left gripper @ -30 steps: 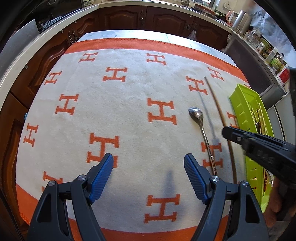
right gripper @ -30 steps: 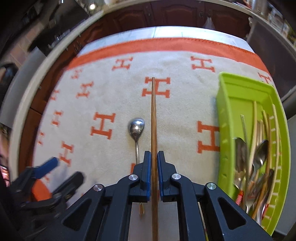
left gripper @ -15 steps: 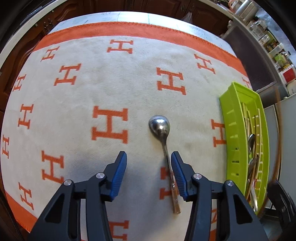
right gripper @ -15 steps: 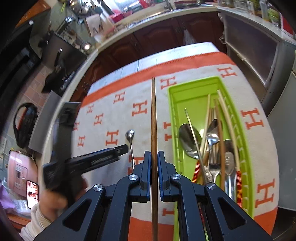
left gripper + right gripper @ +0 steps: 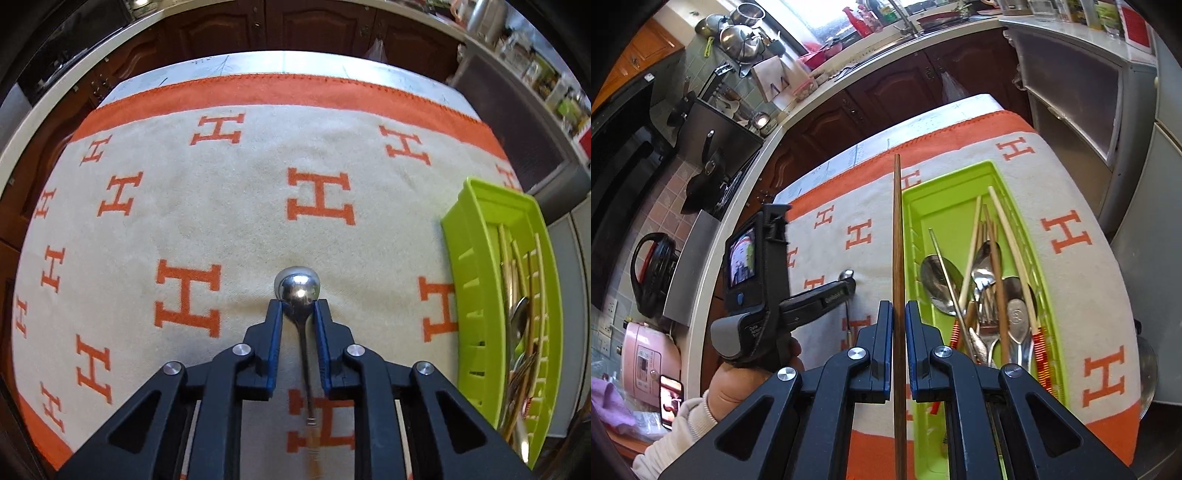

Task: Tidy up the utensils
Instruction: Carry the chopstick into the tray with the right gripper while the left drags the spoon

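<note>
Change: since a second ago the left tongs (image 5: 298, 304) came over the spoon (image 5: 297, 291) and their jaws have just been closing on it; the right tongs (image 5: 898, 306) lifted the chopstick (image 5: 897, 236) off the blanket and carried it toward the tray.
Left tongs: clenched, the blue pads (image 5: 275, 332) on both sides of the spoon where the bowl meets the handle.
Spoon: lies on the blanket (image 5: 229, 206), bowl away from the camera, handle running back under the tongs.
Right tongs: clenched on the brown chopstick, which sticks out straight ahead.
Chopstick: in the air, just beside the left wall of the tray.
Tray: green (image 5: 960, 184), on the right part of the blanket, holding spoons, forks and chopsticks in a loose pile.
Bench: covered by the cream blanket with orange letters and an orange border.
Person: a hand (image 5: 738, 380) in a pale sleeve holds the left tongs.
</note>
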{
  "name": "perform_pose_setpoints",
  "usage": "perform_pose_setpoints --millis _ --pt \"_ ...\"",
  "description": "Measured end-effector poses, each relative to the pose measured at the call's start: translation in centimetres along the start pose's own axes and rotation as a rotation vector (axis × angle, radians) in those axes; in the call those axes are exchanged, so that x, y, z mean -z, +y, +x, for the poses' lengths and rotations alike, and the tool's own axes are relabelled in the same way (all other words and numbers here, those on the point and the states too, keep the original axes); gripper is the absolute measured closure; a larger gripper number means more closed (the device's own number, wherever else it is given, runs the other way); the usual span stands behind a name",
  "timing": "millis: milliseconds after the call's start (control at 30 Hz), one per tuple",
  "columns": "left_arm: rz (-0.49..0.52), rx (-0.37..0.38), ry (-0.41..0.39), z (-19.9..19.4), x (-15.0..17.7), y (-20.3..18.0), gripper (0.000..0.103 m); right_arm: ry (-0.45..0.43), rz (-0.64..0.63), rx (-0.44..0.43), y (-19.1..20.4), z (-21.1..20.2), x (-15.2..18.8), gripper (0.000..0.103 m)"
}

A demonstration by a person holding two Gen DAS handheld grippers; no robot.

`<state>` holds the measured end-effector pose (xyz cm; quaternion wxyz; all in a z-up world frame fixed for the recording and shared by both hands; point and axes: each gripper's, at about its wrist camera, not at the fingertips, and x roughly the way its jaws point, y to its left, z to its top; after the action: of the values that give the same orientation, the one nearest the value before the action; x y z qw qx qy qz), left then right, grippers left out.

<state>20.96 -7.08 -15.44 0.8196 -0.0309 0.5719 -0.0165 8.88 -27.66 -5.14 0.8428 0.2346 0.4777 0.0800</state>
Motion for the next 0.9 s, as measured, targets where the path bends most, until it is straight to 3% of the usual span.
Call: perform_pose_setpoints --millis 33,133,667,833,900 --pt "-0.024 0.043 0.002 -0.2 0.2 0.4 0.101 -0.001 0.005 -0.001 -0.2 0.0 0.0 0.097" --pt "-0.048 0.13 0.004 -1.1 0.8 1.3 0.101 -0.003 0.017 0.001 -0.8 -0.1 0.2 0.097" --pt "0.006 0.344 -0.057 -7.9 4.9 3.4 0.102 -0.015 0.057 0.054 -2.7 -0.2 0.6 0.096" --pt "0.041 0.378 -0.102 -9.9 5.8 3.5 0.103 0.011 -0.019 0.204 -2.8 0.4 0.7 0.096" --pt "0.048 0.392 -0.106 -10.3 5.9 3.5 0.103 0.041 -0.067 0.278 -2.5 1.2 1.0 0.089"
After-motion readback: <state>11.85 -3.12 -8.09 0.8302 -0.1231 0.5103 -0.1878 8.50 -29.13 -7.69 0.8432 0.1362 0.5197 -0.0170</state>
